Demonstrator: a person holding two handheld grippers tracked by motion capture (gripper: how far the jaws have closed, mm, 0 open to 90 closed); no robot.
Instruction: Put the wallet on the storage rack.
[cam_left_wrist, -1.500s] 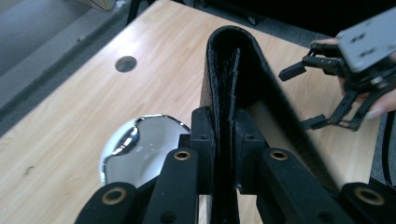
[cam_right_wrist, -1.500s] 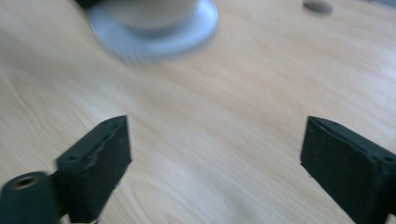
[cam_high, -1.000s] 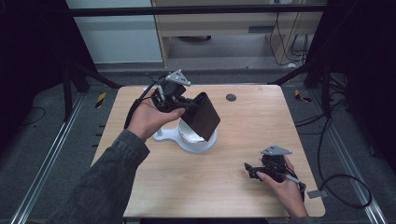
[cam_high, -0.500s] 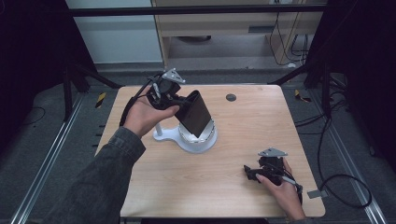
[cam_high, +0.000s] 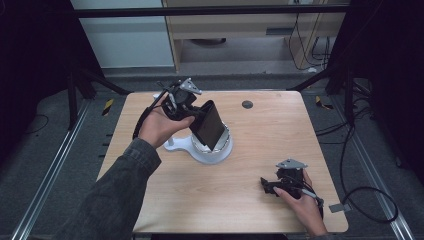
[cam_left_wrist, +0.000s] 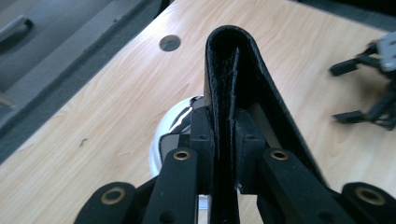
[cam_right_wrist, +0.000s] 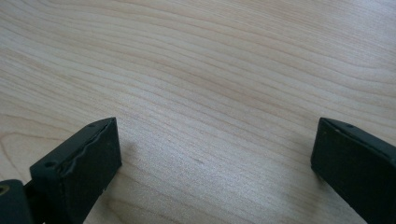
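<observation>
My left gripper (cam_high: 196, 116) is shut on a flat black leather case (cam_high: 209, 125), holding it tilted just above a white round stand (cam_high: 215, 152) at the middle of the table. In the left gripper view the case (cam_left_wrist: 233, 70) rises edge-on between the jaws, with the stand (cam_left_wrist: 169, 128) below it. My right gripper (cam_high: 268, 185) rests on the table near the front right corner. Its jaws have just been opening and now stand wide, with bare wood between the fingertips (cam_right_wrist: 79, 163).
The light wooden table (cam_high: 280, 130) has a small round hole (cam_high: 247, 104) near its far edge. A black frame, cables and a cabinet surround the table. The right gripper (cam_left_wrist: 359, 93) also appears far off in the left gripper view.
The left hand has turned a little, so the case stands steeper over the stand. The right gripper's jaws have spread slightly wider.
</observation>
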